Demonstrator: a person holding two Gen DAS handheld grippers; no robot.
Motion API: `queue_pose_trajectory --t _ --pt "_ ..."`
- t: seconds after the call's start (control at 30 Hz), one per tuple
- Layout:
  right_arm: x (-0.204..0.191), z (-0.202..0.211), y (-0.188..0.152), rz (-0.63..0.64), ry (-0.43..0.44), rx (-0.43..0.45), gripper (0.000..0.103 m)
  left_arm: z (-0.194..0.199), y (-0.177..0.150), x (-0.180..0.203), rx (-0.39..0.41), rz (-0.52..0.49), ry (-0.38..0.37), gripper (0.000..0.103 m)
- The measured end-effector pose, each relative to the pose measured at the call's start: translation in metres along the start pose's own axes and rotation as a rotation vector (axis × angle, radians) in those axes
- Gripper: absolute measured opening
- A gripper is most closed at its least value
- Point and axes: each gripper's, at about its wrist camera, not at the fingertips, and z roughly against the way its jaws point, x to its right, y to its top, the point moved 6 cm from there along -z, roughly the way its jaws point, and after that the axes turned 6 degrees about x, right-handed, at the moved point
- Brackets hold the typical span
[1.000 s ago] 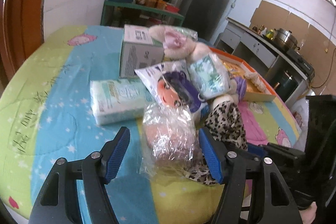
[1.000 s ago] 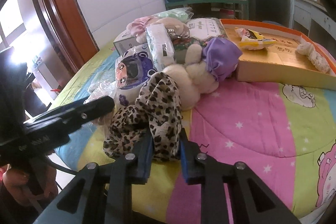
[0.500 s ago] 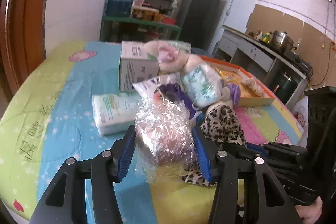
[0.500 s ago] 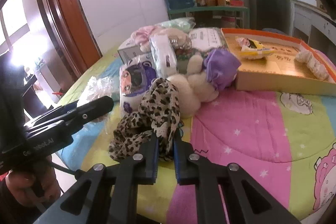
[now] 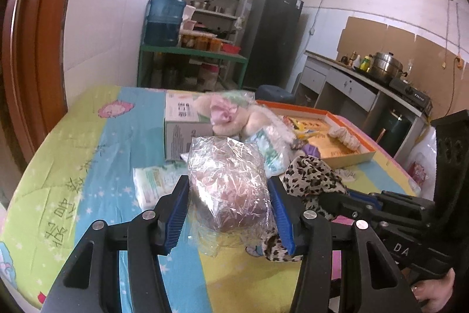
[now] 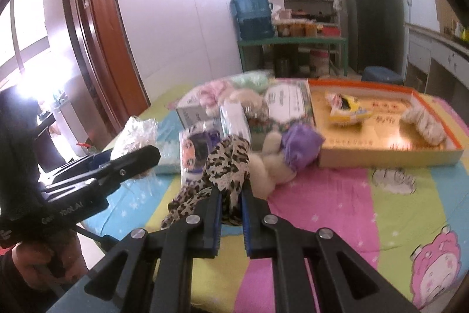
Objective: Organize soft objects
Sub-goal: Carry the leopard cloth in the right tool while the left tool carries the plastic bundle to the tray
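My left gripper (image 5: 228, 195) is shut on a pink soft thing in crinkly clear plastic (image 5: 228, 184) and holds it above the bed. My right gripper (image 6: 231, 195) is shut on a leopard-print cloth (image 6: 228, 163), which hangs lifted off the cover; the cloth also shows in the left wrist view (image 5: 310, 178). Behind lie a cream plush toy with a purple hat (image 6: 293, 148), a doll-face packet (image 6: 196, 151), tissue packs (image 5: 155, 184) and a plush with a pink bow (image 5: 225, 113).
An orange-rimmed cardboard tray (image 6: 431, 157) at the right holds a yellow packet (image 6: 346, 107) and a white bundle (image 6: 425, 122). A white carton (image 5: 181, 131) stands behind the pile. The bed has a colourful cartoon cover (image 6: 351, 210). Shelves and a water bottle stand beyond.
My left gripper closed on the plastic-wrapped thing and lifted it. My right gripper, shut on the leopard cloth, raised it off the cover. Both views rose.
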Motion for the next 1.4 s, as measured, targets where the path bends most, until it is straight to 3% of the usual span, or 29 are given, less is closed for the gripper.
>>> queue_pose_trajectory --t 0.77,1.4 --pt "0.031 0.019 0.072 0.032 -0.078 0.163 0.012 -0.012 0.067 0.037 0.079 -0.09 -0.016 0.055" --pt "0.121 0.035 0.111 -0.059 -0.192 0.25 0.012 -0.064 0.123 0.109 0.105 -0.124 -0.127 0.055"
